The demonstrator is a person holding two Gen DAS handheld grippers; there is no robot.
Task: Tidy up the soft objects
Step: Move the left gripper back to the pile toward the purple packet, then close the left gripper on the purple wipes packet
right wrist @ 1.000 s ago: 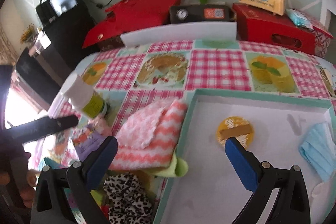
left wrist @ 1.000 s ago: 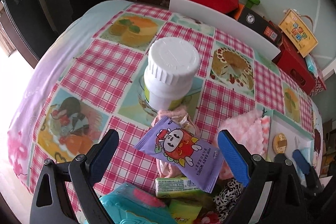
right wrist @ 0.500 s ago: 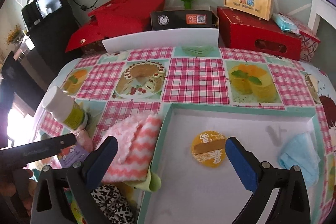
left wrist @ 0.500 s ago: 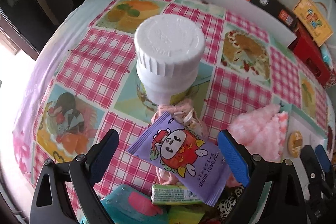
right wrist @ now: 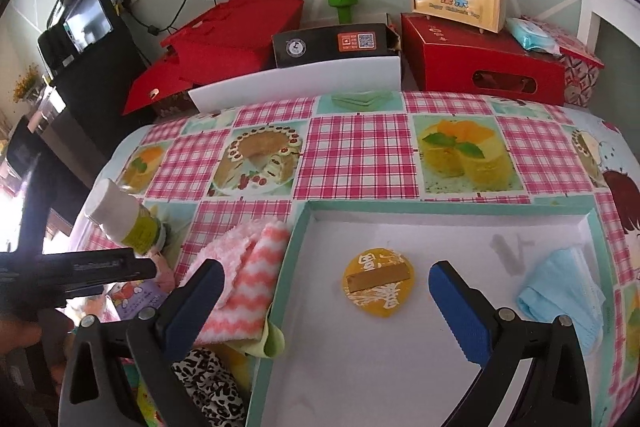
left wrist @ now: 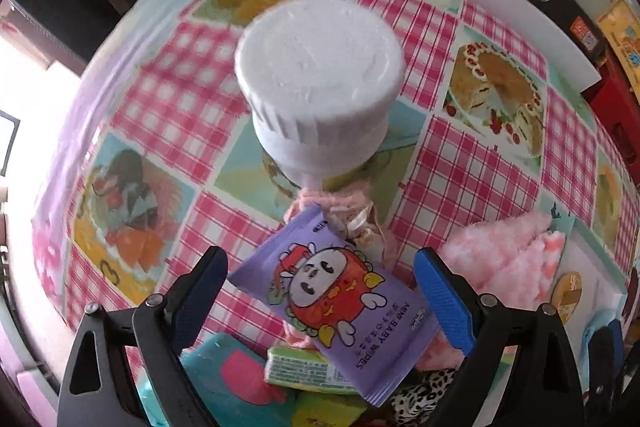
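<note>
My left gripper (left wrist: 320, 291) is open, its blue pads either side of a purple baby-wipes pack (left wrist: 340, 299) that lies on a pile with a pink knitted item (left wrist: 344, 203), a green pack (left wrist: 304, 367) and a teal pack (left wrist: 224, 383). A white-capped bottle (left wrist: 320, 99) stands just beyond. A pink chevron cloth (right wrist: 244, 283) lies beside the teal-rimmed white tray (right wrist: 296, 243). My right gripper (right wrist: 328, 303) is open and empty over the tray, which holds a blue face mask (right wrist: 560, 295) and a gold sticker (right wrist: 378, 283). A leopard-print cloth (right wrist: 212, 387) lies near my left finger.
Red boxes (right wrist: 480, 63), a black box (right wrist: 332, 43) and a white board (right wrist: 296, 83) line the table's far edge. A dark cabinet (right wrist: 80, 39) stands at the left. The bottle also shows in the right wrist view (right wrist: 124, 223).
My left gripper has moved forward and down towards the bottle and wipes pack. My right gripper has drawn back and risen, showing more of the tray.
</note>
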